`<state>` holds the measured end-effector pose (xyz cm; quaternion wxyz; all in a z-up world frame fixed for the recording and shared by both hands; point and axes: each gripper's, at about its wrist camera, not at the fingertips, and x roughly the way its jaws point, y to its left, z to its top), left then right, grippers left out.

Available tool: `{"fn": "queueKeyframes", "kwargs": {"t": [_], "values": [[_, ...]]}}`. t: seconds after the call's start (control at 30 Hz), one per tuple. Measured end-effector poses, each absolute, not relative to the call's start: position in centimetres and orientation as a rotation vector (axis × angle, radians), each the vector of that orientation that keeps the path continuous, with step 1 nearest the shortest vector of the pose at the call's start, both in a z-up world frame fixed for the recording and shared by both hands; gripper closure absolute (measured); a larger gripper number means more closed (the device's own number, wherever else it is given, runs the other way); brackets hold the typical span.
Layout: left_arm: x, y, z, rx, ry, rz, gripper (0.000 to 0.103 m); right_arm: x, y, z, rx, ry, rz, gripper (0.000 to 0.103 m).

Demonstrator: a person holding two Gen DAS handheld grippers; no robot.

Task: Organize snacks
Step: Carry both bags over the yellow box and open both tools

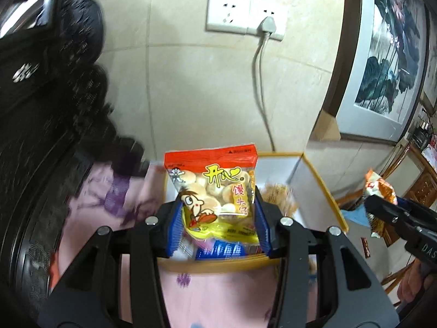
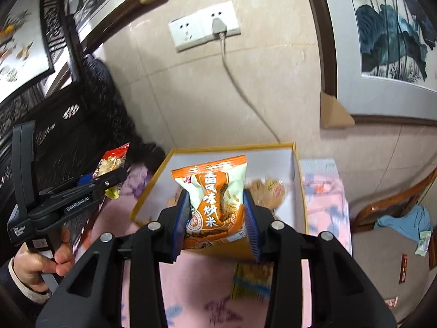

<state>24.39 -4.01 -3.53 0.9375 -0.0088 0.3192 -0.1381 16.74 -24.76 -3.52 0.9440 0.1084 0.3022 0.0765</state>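
Our left gripper [image 1: 218, 216] is clamped on the yellow biscuit bag [image 1: 215, 194], our right gripper [image 2: 215, 218] on the orange rice bag [image 2: 214, 202], both above the box [image 2: 299, 188]. Released together, the bags could collide; the snack [image 2: 270, 188] at 2 o'clock might get buried.

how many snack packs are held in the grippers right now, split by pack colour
Red and yellow pack, shut in the left gripper: 1
Orange and white pack, shut in the right gripper: 1
Total held: 2
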Motion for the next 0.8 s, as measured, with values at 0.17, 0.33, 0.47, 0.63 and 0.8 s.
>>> {"fn": "queueKeyframes", "kwargs": {"t": [0.17, 0.33, 0.47, 0.63, 0.8], "values": [[28.1, -6.0, -3.5, 0.008, 0.666, -0.284, 0.057, 19.8, -24.7, -3.1, 0.184, 0.598, 0.152, 0.063], [29.3, -6.2, -4.1, 0.0, 0.704, -0.201, 0.002, 21.4, -24.8, -3.0, 0.179, 0.6, 0.071, 0.035], [28.4, -4.8, -5.1, -0.045, 0.752, -0.202, 0.002, 20.1, -25.7, -3.5, 0.205, 0.595, 0.063, 0.035], [26.0, -3.0, -6.6, -0.09, 0.792, -0.192, 0.002, 17.5, -26.8, -5.4, 0.197, 0.639, 0.057, 0.035], [23.4, -2.5, -8.2, -0.057, 0.818, -0.177, 0.002, 15.1, -27.3, -7.5, 0.201, 0.697, 0.047, 0.035]]}}
